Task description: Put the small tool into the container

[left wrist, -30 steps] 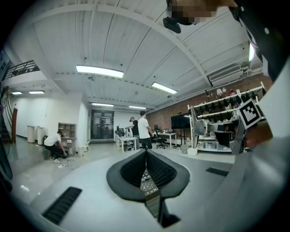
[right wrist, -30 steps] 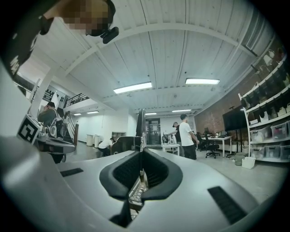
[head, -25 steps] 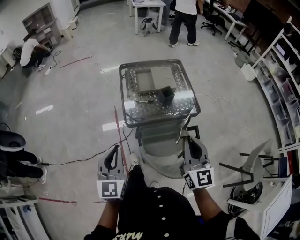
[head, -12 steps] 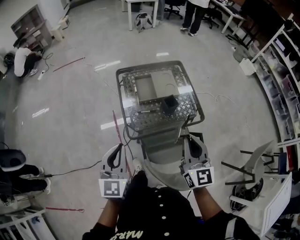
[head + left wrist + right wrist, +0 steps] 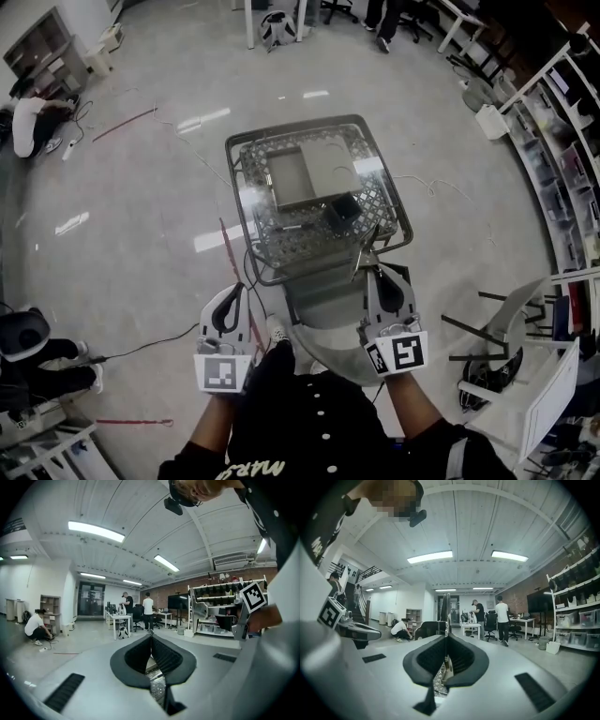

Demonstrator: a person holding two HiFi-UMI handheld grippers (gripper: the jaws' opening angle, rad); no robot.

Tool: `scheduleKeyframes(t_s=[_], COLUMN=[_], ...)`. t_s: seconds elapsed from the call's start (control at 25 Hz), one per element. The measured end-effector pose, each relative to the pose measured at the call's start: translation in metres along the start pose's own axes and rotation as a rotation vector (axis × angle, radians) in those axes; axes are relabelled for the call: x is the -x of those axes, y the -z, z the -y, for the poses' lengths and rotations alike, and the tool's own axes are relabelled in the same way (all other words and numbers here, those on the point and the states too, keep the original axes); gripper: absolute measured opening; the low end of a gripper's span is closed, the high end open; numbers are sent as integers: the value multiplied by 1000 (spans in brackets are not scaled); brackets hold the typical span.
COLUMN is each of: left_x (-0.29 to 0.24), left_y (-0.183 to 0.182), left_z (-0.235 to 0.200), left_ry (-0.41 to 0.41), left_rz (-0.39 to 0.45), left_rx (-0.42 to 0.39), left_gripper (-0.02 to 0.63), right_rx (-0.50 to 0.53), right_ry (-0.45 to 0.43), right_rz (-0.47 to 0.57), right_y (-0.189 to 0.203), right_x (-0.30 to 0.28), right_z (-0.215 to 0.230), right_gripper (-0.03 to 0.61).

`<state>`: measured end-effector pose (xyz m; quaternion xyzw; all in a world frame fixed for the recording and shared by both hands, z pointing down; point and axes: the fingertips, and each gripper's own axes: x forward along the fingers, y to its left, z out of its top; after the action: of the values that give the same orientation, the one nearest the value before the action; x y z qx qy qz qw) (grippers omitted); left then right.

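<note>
Left gripper point(image 5: 238, 292) and right gripper point(image 5: 382, 276), both closed and empty, hover well short of the small tool point(image 5: 291, 227).

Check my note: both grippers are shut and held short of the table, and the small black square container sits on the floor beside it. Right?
Not quite. The head view shows the small black square container standing on top of the perforated metal table, not beside it. The left gripper and right gripper are shut, short of the table.
</note>
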<state>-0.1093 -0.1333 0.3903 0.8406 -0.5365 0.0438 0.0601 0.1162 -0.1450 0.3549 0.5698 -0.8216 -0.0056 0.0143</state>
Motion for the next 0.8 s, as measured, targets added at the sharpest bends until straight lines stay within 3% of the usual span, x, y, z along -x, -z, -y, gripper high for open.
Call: scheduleKeyframes(t_s=[0.32, 0.8], left_x=[7, 49], left_y=[12, -5], left_z=[16, 44], left_ry=[-23, -138], left_rz=[-24, 50], left_rx=[18, 3], left_gripper=[28, 28], right_rx=[1, -13], right_ry=[-23, -97], right_rz=[11, 79], right_y=[-1, -11], right_x=[7, 27], right_z=[4, 6], right_gripper=[17, 17])
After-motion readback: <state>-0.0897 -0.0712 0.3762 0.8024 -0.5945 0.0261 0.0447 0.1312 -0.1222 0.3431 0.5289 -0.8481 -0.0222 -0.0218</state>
